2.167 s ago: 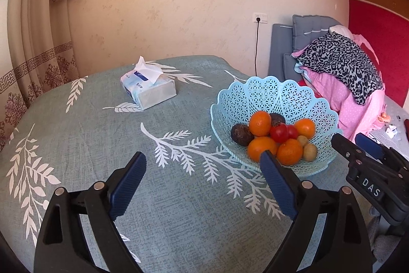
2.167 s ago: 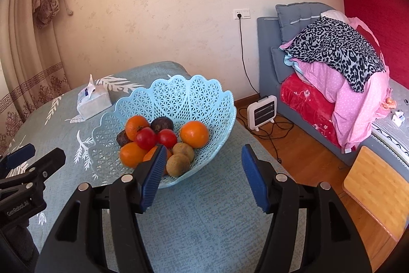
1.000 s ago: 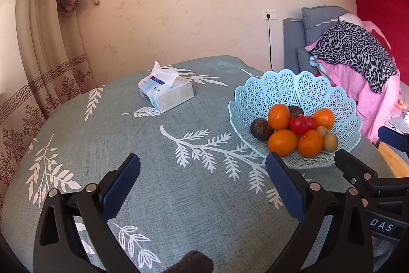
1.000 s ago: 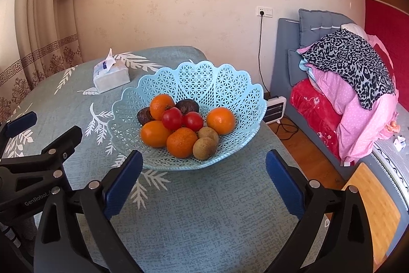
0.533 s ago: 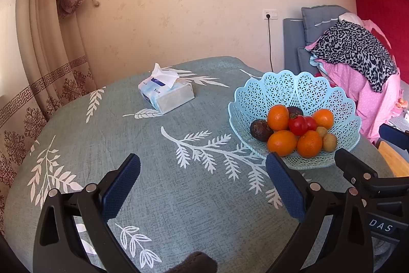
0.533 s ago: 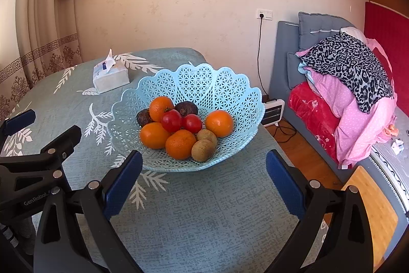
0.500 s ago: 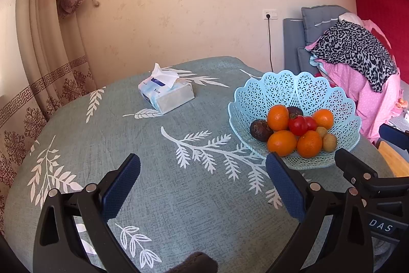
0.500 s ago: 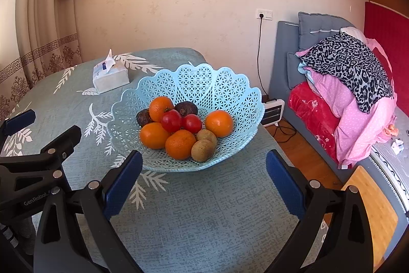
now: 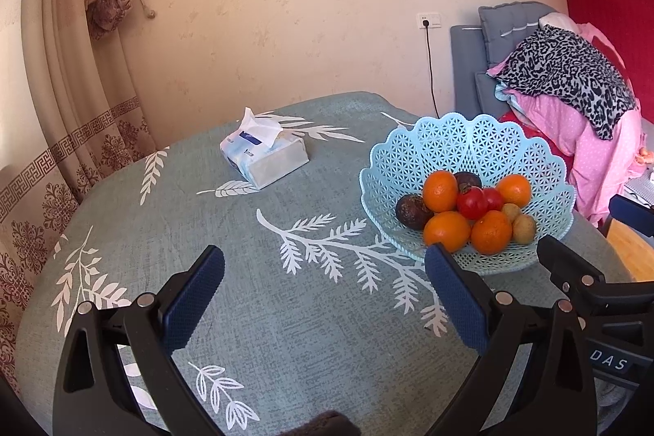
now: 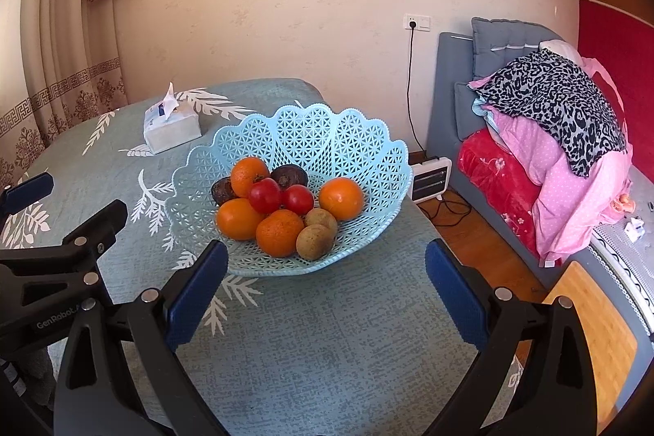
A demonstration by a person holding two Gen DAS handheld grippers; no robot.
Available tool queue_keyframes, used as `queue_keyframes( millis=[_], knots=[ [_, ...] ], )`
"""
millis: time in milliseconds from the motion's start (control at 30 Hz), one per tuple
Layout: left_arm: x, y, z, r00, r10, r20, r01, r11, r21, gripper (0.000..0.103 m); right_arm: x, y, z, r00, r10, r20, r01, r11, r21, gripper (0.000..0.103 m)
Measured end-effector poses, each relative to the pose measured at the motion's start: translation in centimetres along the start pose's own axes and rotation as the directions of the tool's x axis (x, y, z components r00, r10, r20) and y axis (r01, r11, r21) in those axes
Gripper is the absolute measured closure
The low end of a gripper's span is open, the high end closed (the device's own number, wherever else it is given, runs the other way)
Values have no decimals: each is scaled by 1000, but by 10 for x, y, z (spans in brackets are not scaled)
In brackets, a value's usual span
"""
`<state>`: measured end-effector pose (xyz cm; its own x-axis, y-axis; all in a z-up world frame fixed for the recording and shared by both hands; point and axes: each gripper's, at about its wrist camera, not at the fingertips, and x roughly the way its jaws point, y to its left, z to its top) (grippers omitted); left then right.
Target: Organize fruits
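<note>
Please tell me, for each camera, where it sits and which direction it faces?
Left wrist: on the left claw, above the table, facing the tissue pack; its open fingers and the right claw show.
Right wrist: on the right claw, facing the basket and the bed; its open fingers and the left claw show.
Shared: basket, fruit, tissue pack, table.
</note>
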<state>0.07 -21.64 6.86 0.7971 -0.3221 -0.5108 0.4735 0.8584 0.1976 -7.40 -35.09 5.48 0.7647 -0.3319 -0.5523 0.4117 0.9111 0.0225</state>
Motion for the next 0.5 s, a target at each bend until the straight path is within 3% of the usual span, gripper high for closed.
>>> queue_keyframes(
  millis=[500],
  knots=[
    [-10,3,0,999,34,8,-35,999,39,5,-6,7,-1,999,37,-2,-37,999,-10,4]
  ],
)
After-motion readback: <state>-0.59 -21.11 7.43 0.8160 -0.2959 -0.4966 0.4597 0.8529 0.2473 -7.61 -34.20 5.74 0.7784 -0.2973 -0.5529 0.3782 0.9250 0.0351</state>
